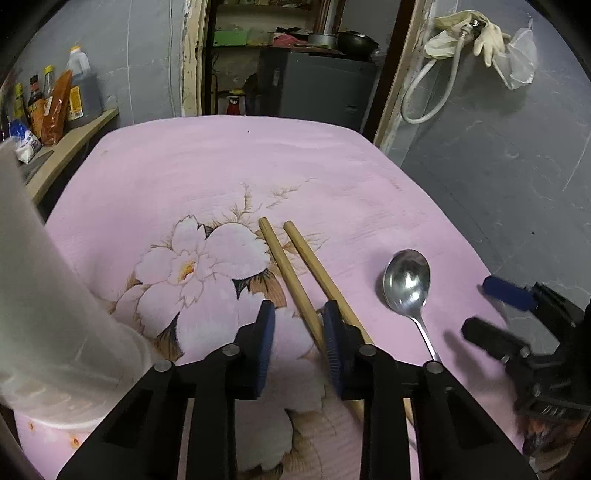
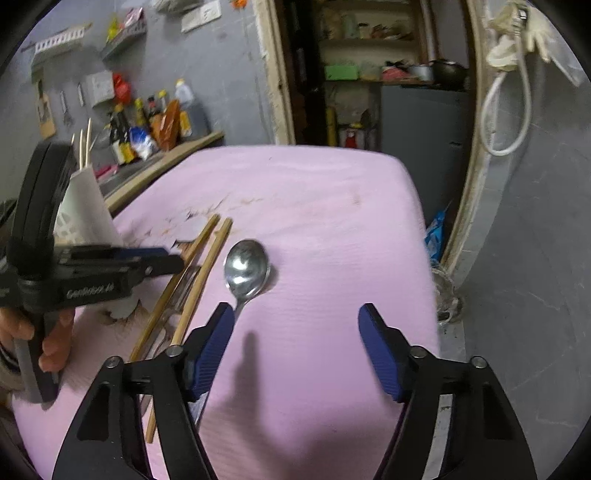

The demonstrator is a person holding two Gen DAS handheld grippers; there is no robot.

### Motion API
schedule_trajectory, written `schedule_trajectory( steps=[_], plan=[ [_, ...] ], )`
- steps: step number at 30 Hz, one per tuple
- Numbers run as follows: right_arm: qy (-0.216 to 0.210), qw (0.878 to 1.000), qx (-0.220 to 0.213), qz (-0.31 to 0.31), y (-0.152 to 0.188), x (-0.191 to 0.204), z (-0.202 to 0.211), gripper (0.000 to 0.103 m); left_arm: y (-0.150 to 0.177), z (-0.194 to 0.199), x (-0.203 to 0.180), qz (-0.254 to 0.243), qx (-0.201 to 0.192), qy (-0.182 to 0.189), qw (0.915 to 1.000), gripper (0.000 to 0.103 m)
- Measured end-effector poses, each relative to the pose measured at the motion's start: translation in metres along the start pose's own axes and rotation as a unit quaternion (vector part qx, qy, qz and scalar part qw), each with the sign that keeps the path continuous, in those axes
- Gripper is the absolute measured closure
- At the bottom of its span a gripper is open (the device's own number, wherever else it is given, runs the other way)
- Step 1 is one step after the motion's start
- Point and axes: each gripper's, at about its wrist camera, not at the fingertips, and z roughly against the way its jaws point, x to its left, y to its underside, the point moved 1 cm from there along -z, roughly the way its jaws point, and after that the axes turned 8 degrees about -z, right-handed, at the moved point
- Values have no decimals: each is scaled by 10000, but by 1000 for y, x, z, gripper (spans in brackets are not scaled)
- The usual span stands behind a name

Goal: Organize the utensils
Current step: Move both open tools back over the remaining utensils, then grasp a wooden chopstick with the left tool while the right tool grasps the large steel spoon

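Note:
Two wooden chopsticks [image 1: 286, 264] [image 2: 207, 269] lie side by side on the pink flowered tablecloth [image 1: 221, 166] [image 2: 325, 206]. Just to their right lies a steel spoon [image 1: 406, 280] [image 2: 245, 267], bowl pointing away. My left gripper [image 1: 299, 310] [image 2: 166, 256] hangs low over the chopsticks. One stick runs between its blue pads close to the right pad, and the left pad stands clear, so it is open. The right gripper [image 2: 295, 310] [image 1: 476, 306] is open over bare cloth, with the spoon's handle by its left pad. A white utensil holder [image 1: 44, 295] [image 2: 85, 210] stands at the left.
A wooden shelf with sauce bottles and packets [image 1: 55, 99] [image 2: 147, 125] runs along the left wall. Beyond the table's far edge is a doorway with a grey cabinet [image 1: 314, 88]. A hose and gloves [image 1: 461, 33] hang on the right wall. A hand [image 2: 55, 343] holds the left gripper.

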Motion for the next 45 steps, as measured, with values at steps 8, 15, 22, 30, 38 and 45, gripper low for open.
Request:
schedule_trajectory(
  steps=[8,15,22,30,38,45],
  plan=[
    [-114,9989,332,308,-2,14,-17,50,-7,-15,11,283,142,196,9993,86],
    [11,9977,415,545,0,24,-23,50,-6,-14,10,246,152,247,9993,94],
    [537,9920,417,1066,5,39,-28,54,-1,-9,4,155,265,148,9994,96],
    [636,9908,324,1147,10,30,-15,76,27,18,2,-138,341,160,9992,96],
    [461,9912,379,1179,9,39,-20,57,52,46,8,-463,354,180,9981,95],
    [500,9892,503,1282,-2,48,-43,52,50,40,0,-798,719,173,9941,87]
  ],
)
